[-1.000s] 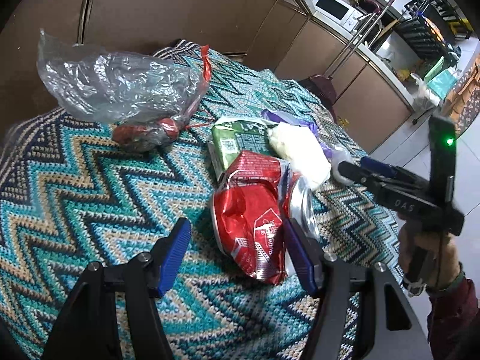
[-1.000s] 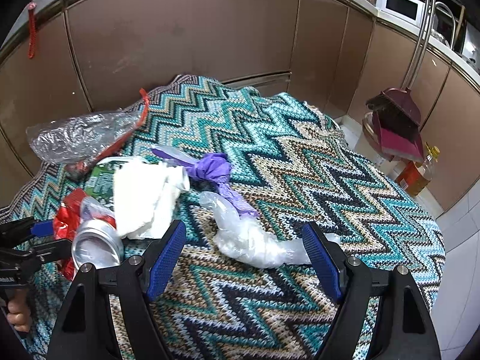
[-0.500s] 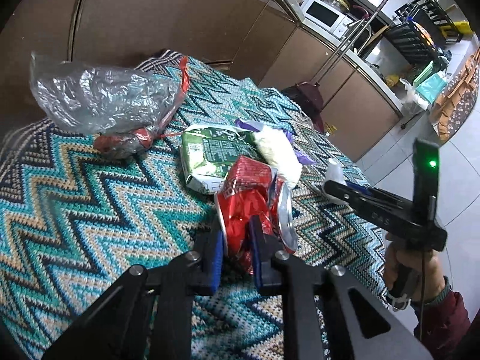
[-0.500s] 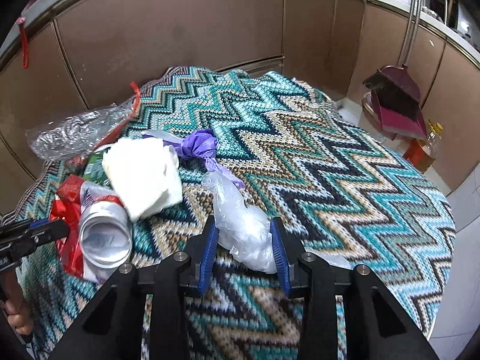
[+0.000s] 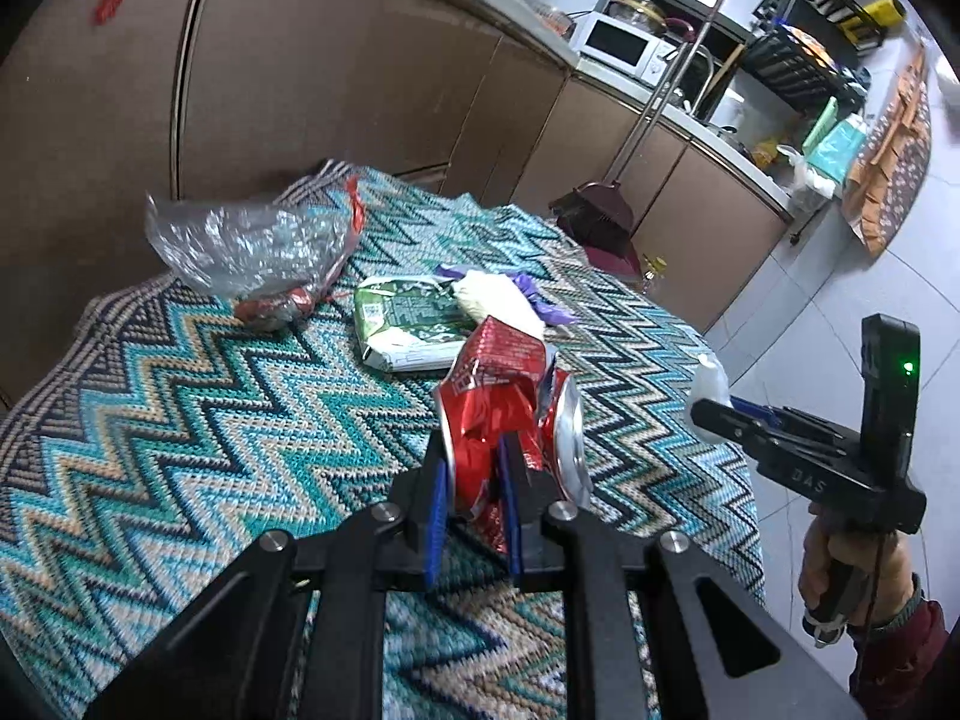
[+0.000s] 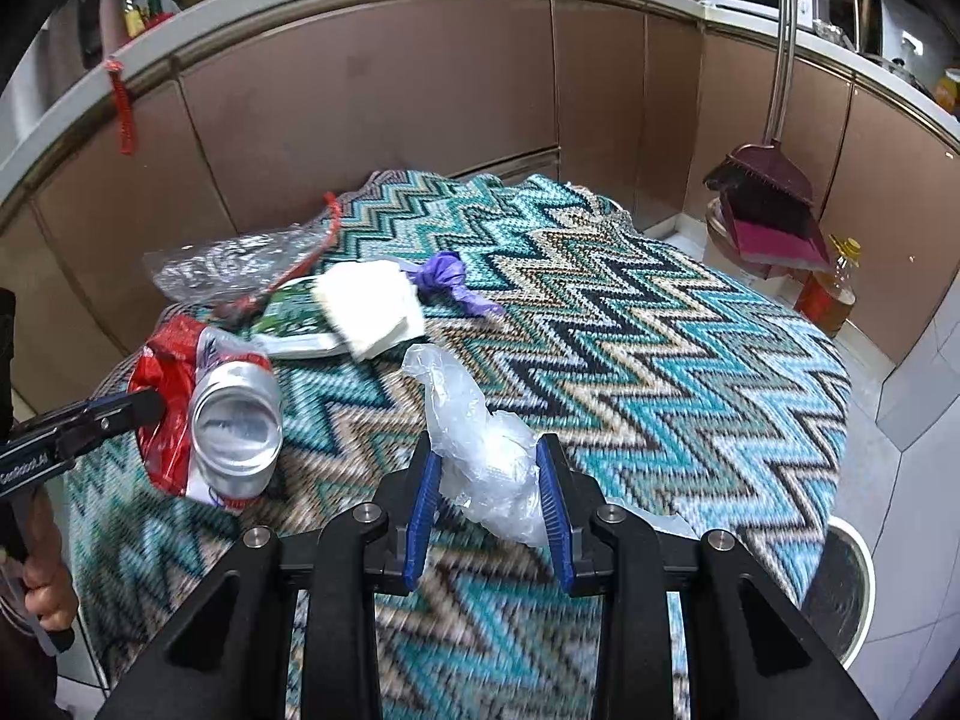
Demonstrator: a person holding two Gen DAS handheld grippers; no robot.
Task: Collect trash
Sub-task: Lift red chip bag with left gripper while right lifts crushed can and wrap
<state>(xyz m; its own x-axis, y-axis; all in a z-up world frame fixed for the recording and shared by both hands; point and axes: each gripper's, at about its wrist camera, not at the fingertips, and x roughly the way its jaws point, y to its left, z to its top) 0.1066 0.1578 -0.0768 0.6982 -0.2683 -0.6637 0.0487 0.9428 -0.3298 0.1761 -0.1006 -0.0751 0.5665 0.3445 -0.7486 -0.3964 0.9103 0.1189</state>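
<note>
So, left wrist view: left gripper (image 5: 471,495) was squeezed shut on the red wrapper (image 5: 489,414) w/ a can (image 5: 567,432), low center, above the zigzag cloth (image 5: 180,396).

Right wrist view: right gripper (image 6: 487,501) was clamped on the clear plastic bag (image 6: 480,450), bottom middle. White tissue (image 6: 372,312) & purple bag (image 6: 444,276) lay further up.

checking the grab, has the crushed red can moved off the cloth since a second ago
Yes. The crushed red can, pinched in the left tongs, has risen off the tablecloth, away from the green packet.

Left gripper (image 5: 471,495) and right gripper (image 6: 487,504) each clamp narrowly, both raised and level
</note>
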